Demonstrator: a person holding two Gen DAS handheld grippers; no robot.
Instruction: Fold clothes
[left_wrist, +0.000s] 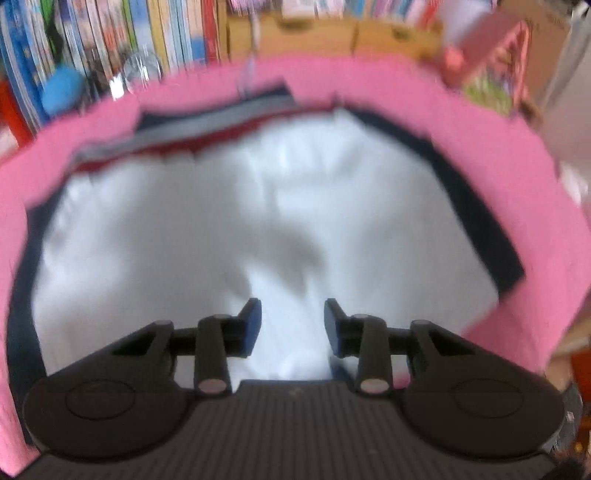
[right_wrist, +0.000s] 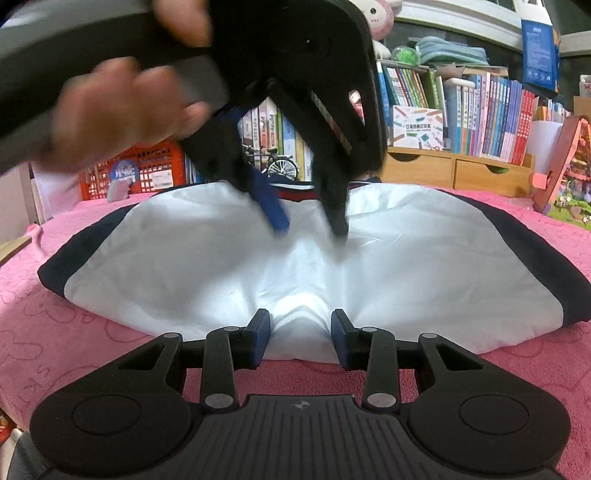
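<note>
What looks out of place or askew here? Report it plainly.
The white garment is not flat: its near hem is bunched into a raised fold between the pads of the right gripper, and a crease runs up its middle. Otherwise it lies spread on the pink towel; nothing spilled or damaged.

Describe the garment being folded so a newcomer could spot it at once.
Start at the pink towel spread below the bookshelf. Lying flat across its middle is the jacket, its near hem bunched between the right gripper pads. It is the only white, shiny piece there, edged with navy side panels and a red-striped band at the far edge.
</note>
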